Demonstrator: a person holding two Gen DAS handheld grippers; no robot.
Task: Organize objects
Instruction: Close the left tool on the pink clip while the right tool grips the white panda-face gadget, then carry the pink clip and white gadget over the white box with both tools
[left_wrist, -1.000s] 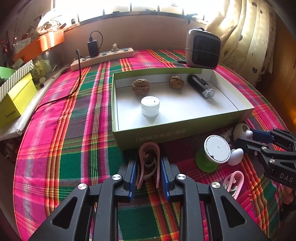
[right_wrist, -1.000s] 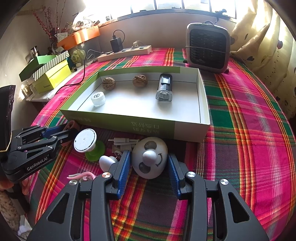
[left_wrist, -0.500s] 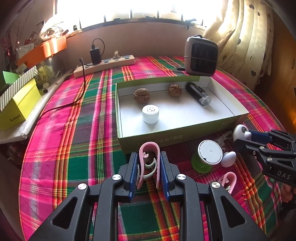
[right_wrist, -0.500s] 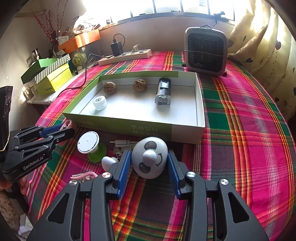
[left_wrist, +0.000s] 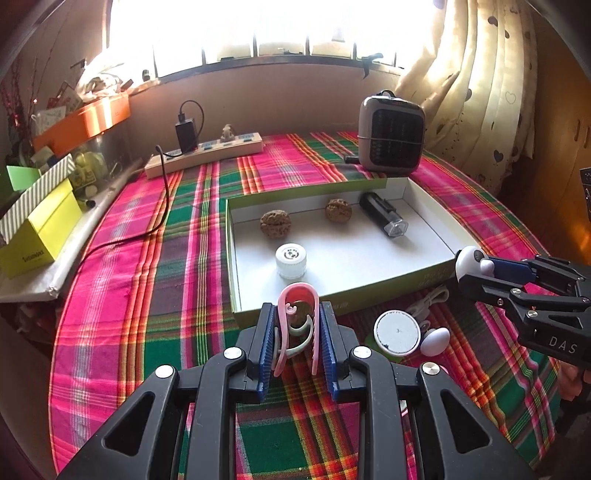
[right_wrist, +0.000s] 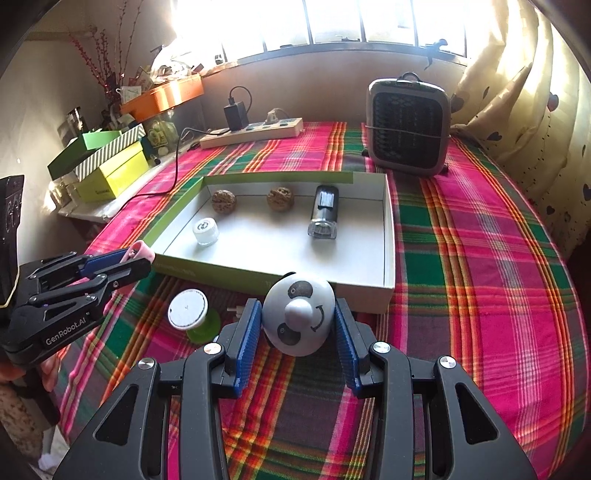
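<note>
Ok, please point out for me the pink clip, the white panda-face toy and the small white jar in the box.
pink clip (left_wrist: 299, 291), left wrist view, on its curved top loop.
panda-face toy (right_wrist: 300, 314), right wrist view, on its round nose.
small white jar (left_wrist: 290, 254), left wrist view, on its lid.

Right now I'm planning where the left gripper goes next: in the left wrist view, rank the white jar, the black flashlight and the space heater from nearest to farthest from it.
From the left gripper, which holds the pink clip:
1. White jar, just ahead, inside the box's near-left part.
2. Black flashlight, farther in, toward the box's back right.
3. Space heater, beyond the box, on the cloth at far right.
</note>
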